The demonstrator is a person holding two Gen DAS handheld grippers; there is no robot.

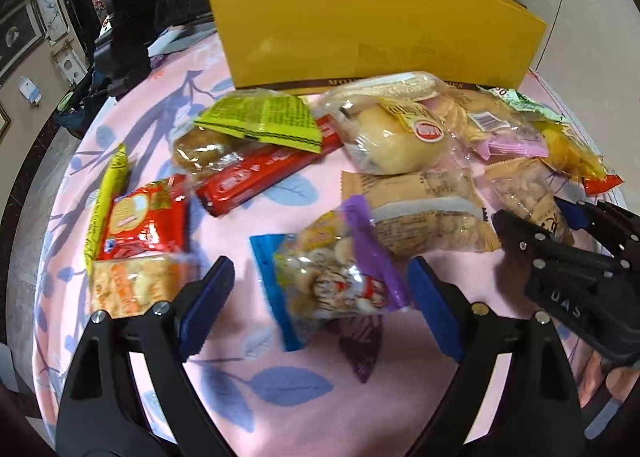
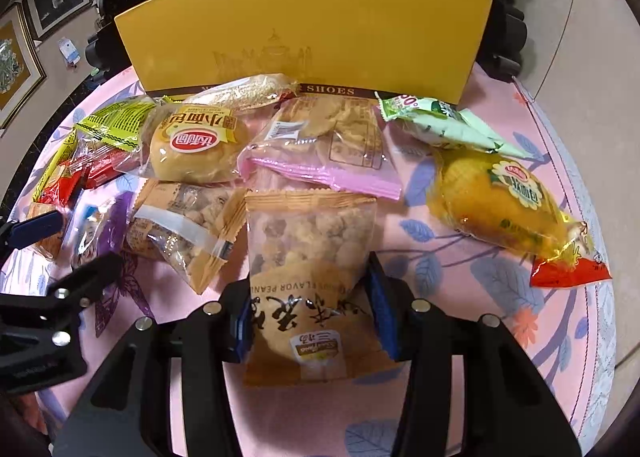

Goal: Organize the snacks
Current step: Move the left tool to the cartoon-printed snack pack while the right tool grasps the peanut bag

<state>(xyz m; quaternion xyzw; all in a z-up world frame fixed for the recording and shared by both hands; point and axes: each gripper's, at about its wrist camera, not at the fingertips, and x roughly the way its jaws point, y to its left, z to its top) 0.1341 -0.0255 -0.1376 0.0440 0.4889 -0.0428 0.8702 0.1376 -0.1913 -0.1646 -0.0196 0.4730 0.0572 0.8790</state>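
The right gripper (image 2: 310, 321) clamps a peanut packet (image 2: 308, 257) lying lengthwise toward the yellow shoebox (image 2: 304, 37), just in front of it, while the left gripper (image 1: 320, 289) spreads released around a purple-edged snack bag (image 1: 340, 277), the shoebox's inside hidden.

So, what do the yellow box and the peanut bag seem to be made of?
Yellow box: probably matte cardboard; flat, thin walls, no glare. Peanut bag: likely thin glossy plastic film; its upper part is see-through, showing the peanuts.
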